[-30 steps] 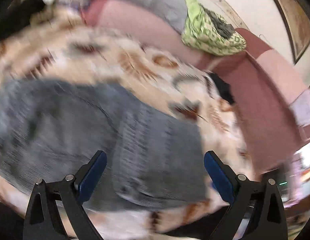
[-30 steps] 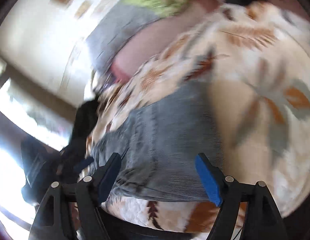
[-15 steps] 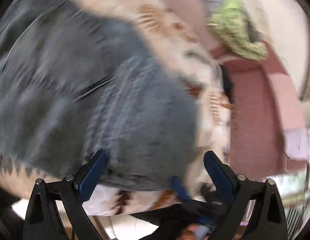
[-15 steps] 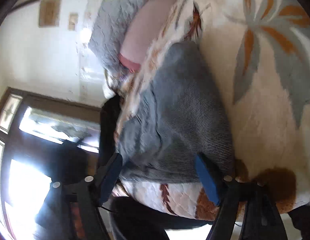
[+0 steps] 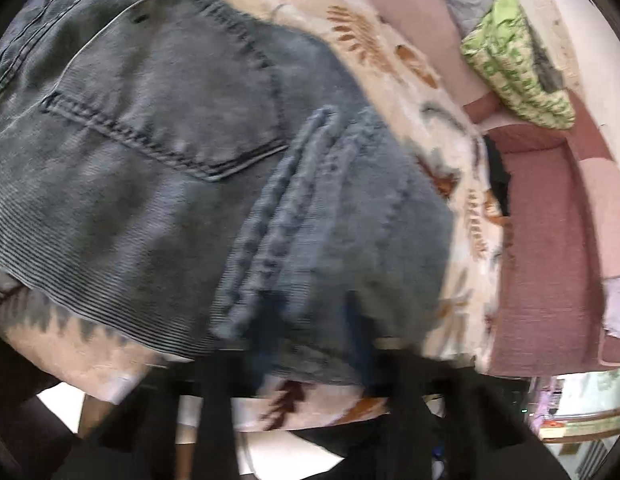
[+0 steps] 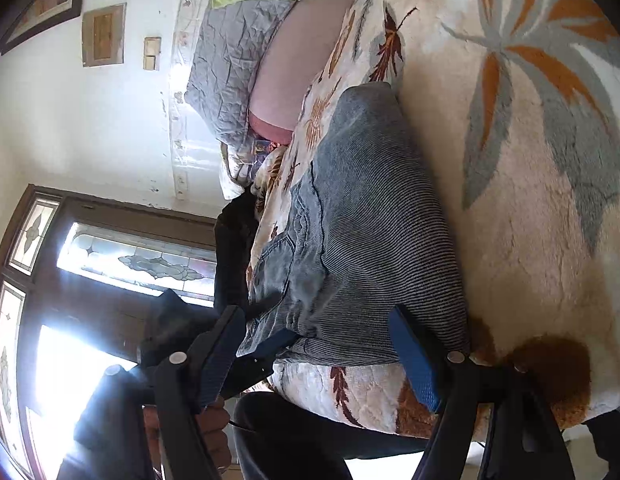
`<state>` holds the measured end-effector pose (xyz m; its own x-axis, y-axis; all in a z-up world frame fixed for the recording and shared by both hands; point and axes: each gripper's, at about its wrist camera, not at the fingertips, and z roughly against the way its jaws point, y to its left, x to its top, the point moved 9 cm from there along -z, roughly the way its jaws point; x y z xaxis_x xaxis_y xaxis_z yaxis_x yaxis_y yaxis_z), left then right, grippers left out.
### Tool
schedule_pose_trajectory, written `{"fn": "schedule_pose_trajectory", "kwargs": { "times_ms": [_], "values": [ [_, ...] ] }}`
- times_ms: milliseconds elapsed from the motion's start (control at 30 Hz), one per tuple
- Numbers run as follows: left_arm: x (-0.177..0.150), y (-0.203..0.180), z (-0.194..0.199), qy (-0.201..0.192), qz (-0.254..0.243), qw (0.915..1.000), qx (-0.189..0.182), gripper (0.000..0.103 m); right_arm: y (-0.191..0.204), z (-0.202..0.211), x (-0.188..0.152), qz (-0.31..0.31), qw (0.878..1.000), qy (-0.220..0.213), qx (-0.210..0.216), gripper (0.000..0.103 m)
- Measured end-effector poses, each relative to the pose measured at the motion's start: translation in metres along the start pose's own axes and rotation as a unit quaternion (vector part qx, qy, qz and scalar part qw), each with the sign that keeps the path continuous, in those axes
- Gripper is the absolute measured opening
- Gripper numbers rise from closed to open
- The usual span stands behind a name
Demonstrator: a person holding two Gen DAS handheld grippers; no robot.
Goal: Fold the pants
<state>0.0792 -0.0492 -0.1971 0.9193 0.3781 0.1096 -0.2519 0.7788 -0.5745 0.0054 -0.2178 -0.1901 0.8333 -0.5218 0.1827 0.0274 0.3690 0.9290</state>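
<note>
Grey-blue corduroy pants (image 5: 198, 168) lie folded on a leaf-patterned blanket (image 5: 390, 64); they also show in the right wrist view (image 6: 370, 232). My left gripper (image 5: 314, 340) is blurred and its fingers stand close together over the pants' near edge; whether it grips the cloth is unclear. It appears in the right wrist view (image 6: 270, 346) touching the pants' left corner. My right gripper (image 6: 322, 356) is open, its blue pads either side of the pants' near edge.
A pink sofa (image 5: 550, 240) with a green patterned cloth (image 5: 514, 56) and grey quilt (image 6: 230, 68) lies beyond the blanket. A stained-glass window (image 6: 142, 264) is at left. The blanket's front edge (image 6: 370, 400) is just below the pants.
The left gripper's fingers have closed in from wide open over the pants' near edge. Both grippers have dropped closer to the pants.
</note>
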Motion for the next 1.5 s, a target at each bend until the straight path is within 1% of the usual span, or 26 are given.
{"fn": "schedule_pose_trajectory", "kwargs": {
  "times_ms": [67, 167, 200, 300, 400, 533, 600, 667, 700, 733, 767, 800, 833, 900, 967, 1033, 1100, 1133, 1167, 1200, 1233, 1267, 1333, 1400, 1467, 1500],
  "values": [
    [-0.003, 0.004, 0.005, -0.009, -0.005, 0.9999, -0.001, 0.010, 0.000, 0.000, -0.001, 0.003, 1.000, 0.001, -0.003, 0.077],
    [-0.013, -0.008, 0.028, -0.065, -0.064, 0.9953, 0.030, 0.010, 0.002, 0.000, -0.001, 0.008, 1.000, 0.005, -0.012, 0.077],
    [-0.017, -0.010, 0.030, -0.072, -0.072, 0.9942, 0.035, 0.010, 0.003, -0.001, -0.001, 0.012, 1.000, 0.008, -0.018, 0.077],
    [-0.021, 0.011, 0.016, -0.059, -0.049, 0.9962, 0.041, 0.010, 0.007, -0.001, -0.001, 0.024, 0.998, 0.022, -0.047, 0.077],
    [-0.019, 0.015, 0.015, -0.056, -0.042, 0.9973, 0.023, 0.011, 0.028, 0.009, 0.008, 0.069, 0.993, 0.022, -0.089, 0.077],
    [-0.020, 0.016, 0.016, -0.054, -0.042, 0.9975, 0.018, 0.011, 0.068, 0.017, 0.040, 0.106, 0.991, -0.003, -0.083, 0.080],
    [-0.022, 0.018, 0.018, -0.053, -0.038, 0.9978, 0.013, 0.011, 0.070, 0.009, 0.052, 0.086, 0.994, -0.002, -0.073, 0.081],
    [-0.022, 0.020, 0.018, -0.052, -0.037, 0.9979, 0.011, 0.011, 0.056, -0.014, 0.049, 0.044, 0.997, 0.034, -0.044, 0.083],
    [-0.022, 0.020, 0.018, -0.052, -0.035, 0.9980, 0.010, 0.011, 0.039, -0.027, 0.042, 0.021, 0.997, 0.060, -0.053, 0.084],
    [-0.022, 0.019, 0.018, -0.051, -0.036, 0.9980, 0.010, 0.013, 0.010, -0.043, 0.032, -0.011, 0.991, 0.094, -0.089, 0.083],
    [-0.022, 0.018, 0.021, -0.049, -0.040, 0.9980, 0.008, 0.014, -0.003, -0.050, 0.027, -0.019, 0.991, 0.100, -0.089, 0.082],
    [-0.023, 0.016, 0.025, -0.051, -0.042, 0.9978, 0.003, 0.014, -0.002, -0.047, 0.030, -0.008, 0.993, 0.088, -0.076, 0.081],
    [-0.023, 0.011, 0.034, -0.058, -0.046, 0.9972, -0.001, 0.014, 0.001, -0.044, 0.030, -0.009, 0.993, 0.095, -0.074, 0.081],
    [-0.017, -0.009, 0.067, -0.112, -0.083, 0.9902, -0.006, 0.019, -0.001, -0.045, 0.029, -0.005, 0.992, 0.101, -0.075, 0.081],
    [-0.012, -0.040, 0.092, -0.153, -0.134, 0.9786, -0.030, 0.031, -0.003, -0.046, 0.030, -0.005, 0.992, 0.100, -0.071, 0.081],
    [-0.011, -0.056, 0.091, -0.150, -0.147, 0.9761, -0.055, 0.042, -0.005, -0.045, 0.029, -0.006, 0.993, 0.100, -0.069, 0.081],
    [-0.008, -0.051, 0.066, -0.128, -0.143, 0.9810, -0.032, 0.042, -0.005, -0.042, 0.030, -0.015, 0.993, 0.098, -0.059, 0.081],
    [-0.008, -0.040, 0.046, -0.101, -0.134, 0.9858, -0.010, 0.042, -0.006, -0.040, 0.032, -0.026, 0.994, 0.098, -0.050, 0.081],
    [-0.012, -0.018, 0.014, -0.054, -0.116, 0.9912, 0.034, 0.040, -0.006, -0.037, 0.033, -0.040, 0.993, 0.099, -0.044, 0.081],
    [-0.015, -0.006, -0.001, -0.034, -0.109, 0.9924, 0.044, 0.031, -0.005, -0.035, 0.034, -0.053, 0.992, 0.106, -0.043, 0.081],
    [-0.011, 0.000, 0.000, -0.059, -0.119, 0.9897, 0.054, 0.014, -0.002, -0.032, 0.038, -0.058, 0.991, 0.113, -0.048, 0.081],
    [-0.011, 0.002, 0.004, -0.068, -0.130, 0.9867, 0.070, 0.004, 0.004, -0.028, 0.045, -0.050, 0.992, 0.108, -0.048, 0.082],
    [-0.010, 0.006, 0.007, -0.057, -0.122, 0.9890, 0.060, 0.004, 0.022, -0.019, 0.069, -0.025, 0.995, 0.089, -0.035, 0.082],
    [-0.006, 0.010, 0.007, -0.050, -0.120, 0.9896, 0.062, 0.004, 0.033, -0.018, 0.095, -0.027, 0.997, 0.073, -0.021, 0.082],
    [-0.006, 0.011, 0.009, -0.054, -0.126, 0.9885, 0.065, 0.004, 0.031, -0.033, 0.120, -0.038, 0.996, 0.077, -0.008, 0.082],
    [-0.007, 0.012, 0.009, -0.058, -0.132, 0.9873, 0.067, 0.004, 0.023, -0.040, 0.129, -0.040, 0.996, 0.074, -0.017, 0.082]
  ]
}}
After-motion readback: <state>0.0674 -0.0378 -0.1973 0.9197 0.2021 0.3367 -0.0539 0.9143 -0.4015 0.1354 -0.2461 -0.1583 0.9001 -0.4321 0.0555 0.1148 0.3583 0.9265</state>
